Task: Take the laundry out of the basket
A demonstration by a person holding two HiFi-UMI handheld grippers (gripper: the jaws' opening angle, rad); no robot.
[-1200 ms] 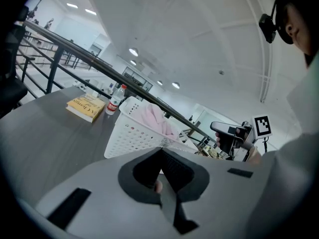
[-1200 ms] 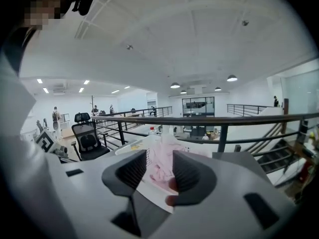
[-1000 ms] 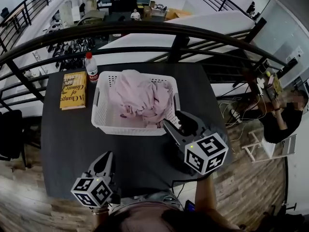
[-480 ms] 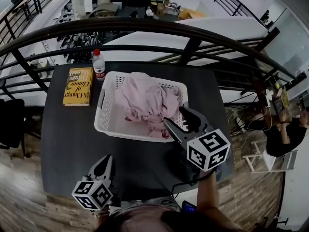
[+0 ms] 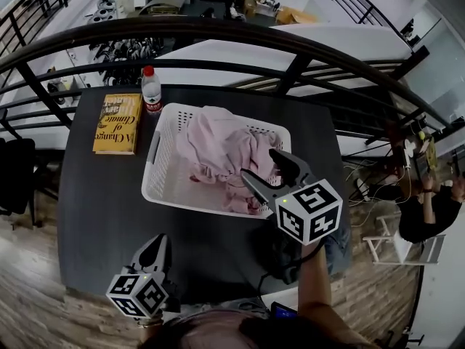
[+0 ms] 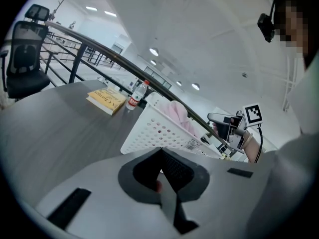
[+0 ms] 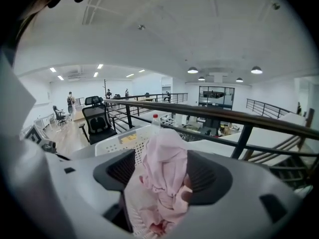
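Observation:
A white perforated basket (image 5: 155, 151) stands on the dark table (image 5: 94, 209), with pink laundry (image 5: 218, 145) heaped in its right half. My right gripper (image 5: 260, 167) hangs over the basket's near right corner, open. Its jaws have just been opening. In the right gripper view the pink laundry (image 7: 162, 158) lies between the pads of the right gripper (image 7: 159, 171), with the basket (image 7: 119, 144) behind. My left gripper (image 5: 156, 244) is low at the table's near edge, shut and empty. The left gripper view shows its closed jaws (image 6: 160, 172), the basket (image 6: 159, 131) and the laundry (image 6: 177, 114).
A yellow book (image 5: 118, 122) and a red-capped water bottle (image 5: 152, 91) lie left of the basket at the table's far side. A dark railing (image 5: 218, 38) runs behind the table. A black office chair (image 5: 14, 177) stands left; a person (image 5: 425, 220) sits at the right.
My right gripper has moved forward from the table in front of the basket to over its near right corner, and its jaws stand wider. The left gripper has sunk slightly.

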